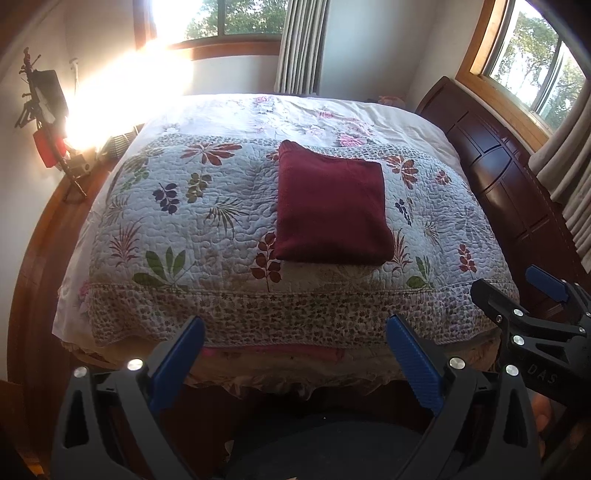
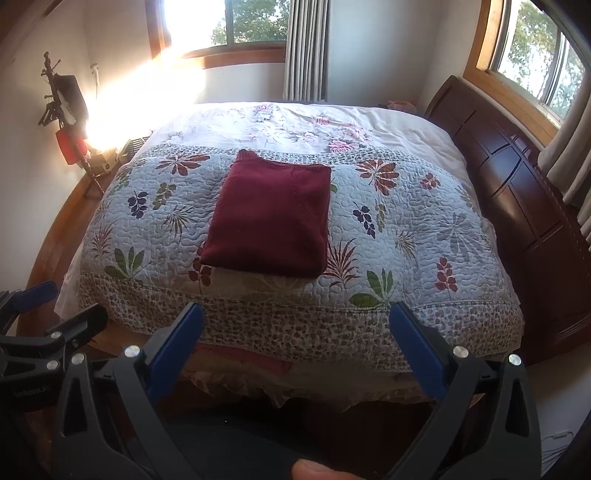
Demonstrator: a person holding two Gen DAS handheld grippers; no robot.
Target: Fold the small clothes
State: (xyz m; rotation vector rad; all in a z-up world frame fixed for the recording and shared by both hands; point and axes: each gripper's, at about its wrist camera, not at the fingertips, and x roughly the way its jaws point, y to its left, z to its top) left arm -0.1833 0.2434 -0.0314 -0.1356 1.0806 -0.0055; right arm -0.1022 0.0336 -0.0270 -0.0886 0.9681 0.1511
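1. Sunlit bedroom: a bed [image 1: 236, 332] with a dark wooden headboard [image 1: 491, 173] on the right, wood-framed windows [image 1: 236, 22] behind, pleated grey curtains [image 1: 301, 44] between them.
2. Writing: the letters "DAS" are moulded into the black body of the right gripper [image 1: 517, 295] as seen from the left wrist camera; a moulded line on the left gripper [image 2: 55, 306], seen from the right wrist camera, is too small to read.
3. Bedding: a quilted coverlet [image 1: 207, 221], stitched in wavy lines, printed with red, green and navy leaves and edged with a small-leaf border; a smooth floral sheet [image 1: 295, 114] lies beyond it.
4. Garment: a maroon folded garment [image 1: 332, 210] of soft, plush-looking cloth, a neat rectangle with a rounded far corner, lies flat on the coverlet.
5. Left gripper [image 1: 295, 354]: black plastic frame, blue ribbed fingers [image 1: 413, 362] spread wide apart, empty; the garment lies well ahead, slightly right of centre.
6. Right gripper [image 2: 295, 343]: its blue fingers [image 2: 177, 347] are likewise spread wide apart and empty; the garment [image 2: 273, 218] lies well ahead, slightly left of centre.
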